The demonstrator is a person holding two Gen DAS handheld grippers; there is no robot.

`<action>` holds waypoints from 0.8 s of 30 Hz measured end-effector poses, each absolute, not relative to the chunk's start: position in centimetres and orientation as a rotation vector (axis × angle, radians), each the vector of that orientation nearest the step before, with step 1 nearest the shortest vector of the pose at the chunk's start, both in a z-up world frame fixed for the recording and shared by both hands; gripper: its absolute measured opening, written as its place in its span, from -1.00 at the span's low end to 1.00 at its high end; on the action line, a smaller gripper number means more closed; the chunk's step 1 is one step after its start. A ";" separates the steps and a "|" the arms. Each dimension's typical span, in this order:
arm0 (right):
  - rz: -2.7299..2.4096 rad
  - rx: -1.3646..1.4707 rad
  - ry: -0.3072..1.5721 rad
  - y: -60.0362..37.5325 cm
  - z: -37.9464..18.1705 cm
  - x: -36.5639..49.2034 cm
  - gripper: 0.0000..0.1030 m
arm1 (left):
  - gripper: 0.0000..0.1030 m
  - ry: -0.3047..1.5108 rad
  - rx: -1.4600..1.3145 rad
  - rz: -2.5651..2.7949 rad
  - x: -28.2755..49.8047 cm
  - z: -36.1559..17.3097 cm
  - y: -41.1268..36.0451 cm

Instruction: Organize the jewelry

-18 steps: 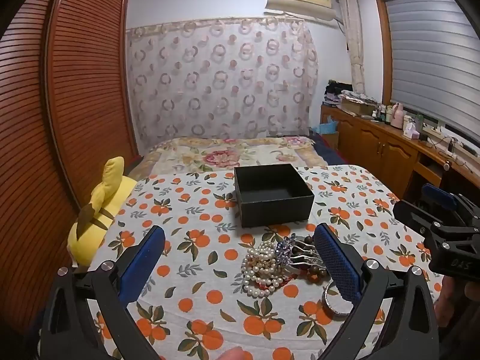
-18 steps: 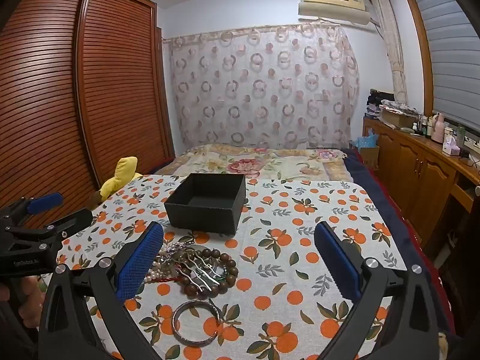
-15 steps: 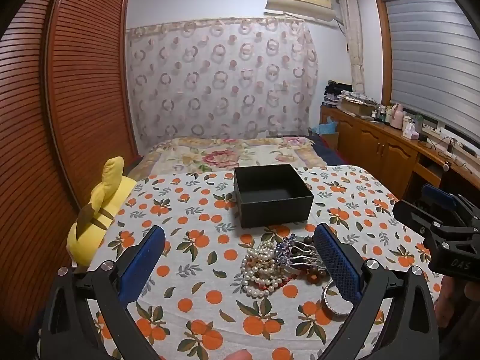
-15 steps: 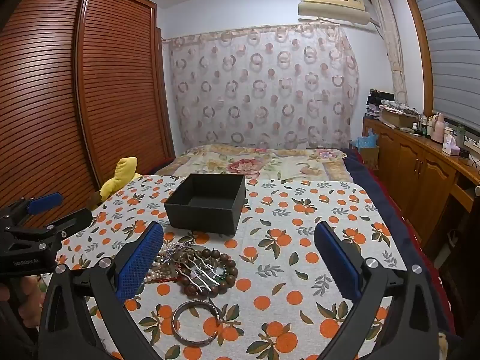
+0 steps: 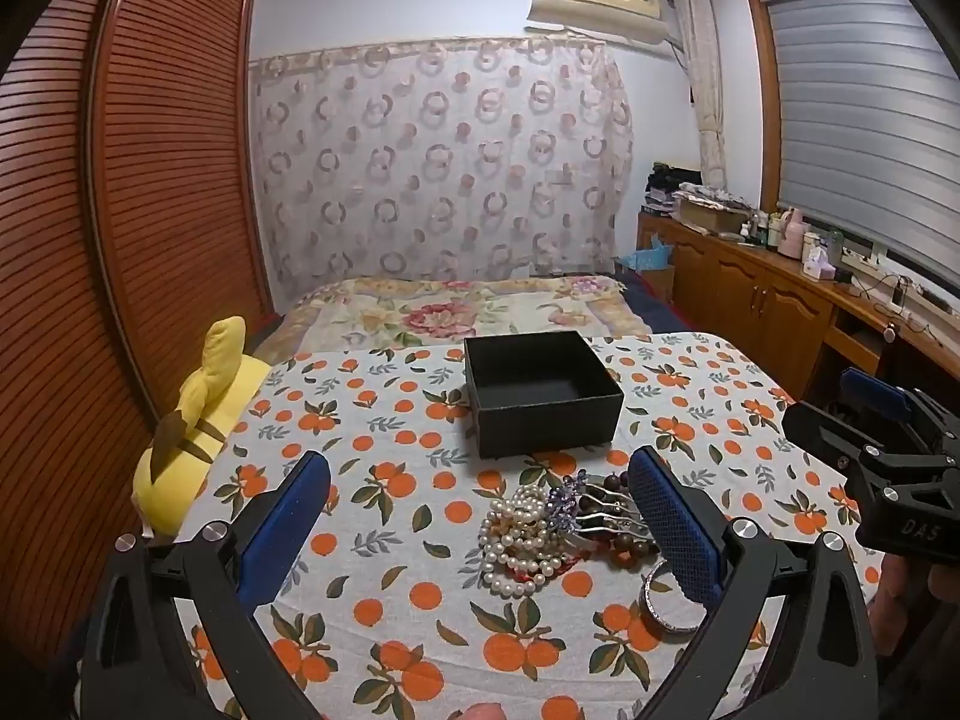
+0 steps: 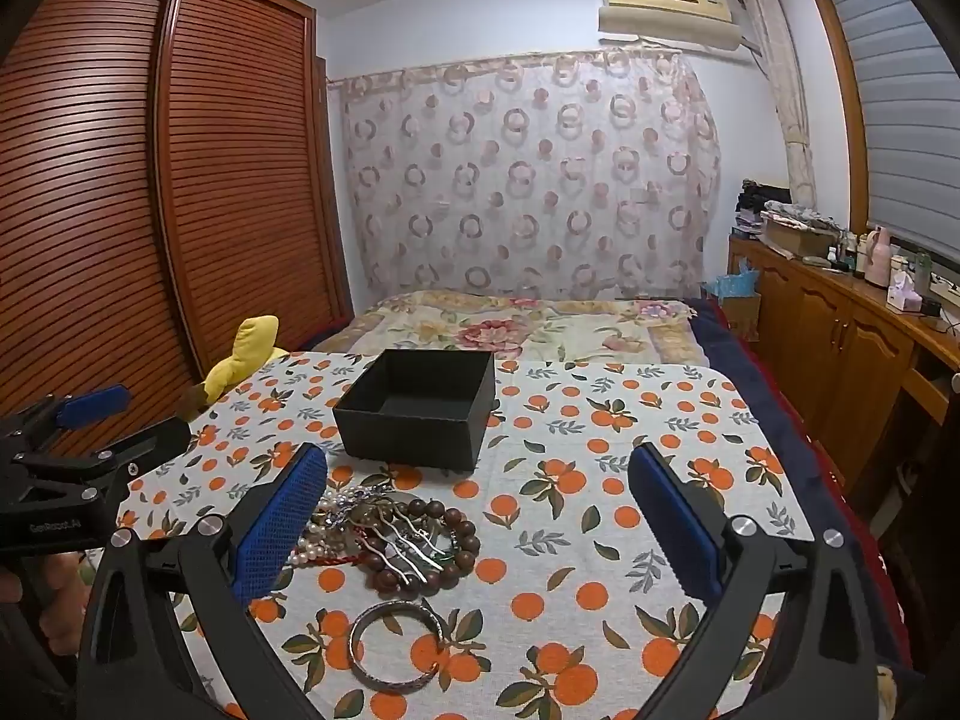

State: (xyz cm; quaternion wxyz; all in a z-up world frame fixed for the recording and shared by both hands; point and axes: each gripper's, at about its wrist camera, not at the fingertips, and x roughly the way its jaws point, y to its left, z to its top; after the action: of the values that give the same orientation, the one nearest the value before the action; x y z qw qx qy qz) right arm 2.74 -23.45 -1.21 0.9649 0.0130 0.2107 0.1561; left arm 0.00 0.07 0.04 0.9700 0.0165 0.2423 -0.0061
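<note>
An empty black box [image 5: 540, 390] [image 6: 420, 411] stands mid-table. In front of it lies a jewelry pile: white pearl strands [image 5: 519, 543], a silver hair comb [image 6: 405, 543], a dark wooden bead bracelet [image 6: 453, 540] and a silver bangle [image 6: 399, 651] [image 5: 666, 606]. My left gripper [image 5: 480, 525] is open and empty above the table, the pile near its right finger. My right gripper [image 6: 477, 519] is open and empty, the pile near its left finger. Each gripper also shows in the other's view, the right one [image 5: 882, 438] and the left one [image 6: 72, 444].
The table wears an orange-print cloth [image 6: 600, 480]. A yellow plush toy [image 5: 198, 420] lies at the table's left edge. A bed [image 5: 456, 315] is behind the table, a wooden wardrobe [image 6: 180, 210] at left, a cluttered wooden cabinet [image 6: 840, 324] at right.
</note>
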 end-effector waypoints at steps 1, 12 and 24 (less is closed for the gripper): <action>0.315 0.026 0.426 -23.4 -1.2 2.7 0.96 | 0.87 0.490 0.033 -0.013 0.0 0.0 0.1; 0.312 0.027 0.427 -23.5 -1.5 2.9 0.96 | 0.87 0.488 0.031 -0.015 0.1 1.0 -0.6; 0.312 0.027 0.428 -23.5 -1.5 2.8 0.96 | 0.87 0.490 0.030 -0.013 -0.2 1.3 -0.6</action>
State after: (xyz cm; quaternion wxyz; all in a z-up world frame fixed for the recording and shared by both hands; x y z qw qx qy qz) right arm 2.80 -23.52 -1.49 0.9651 0.0133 0.2113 0.1540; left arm -0.15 -0.55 1.25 0.9701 0.0150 0.2423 -0.0064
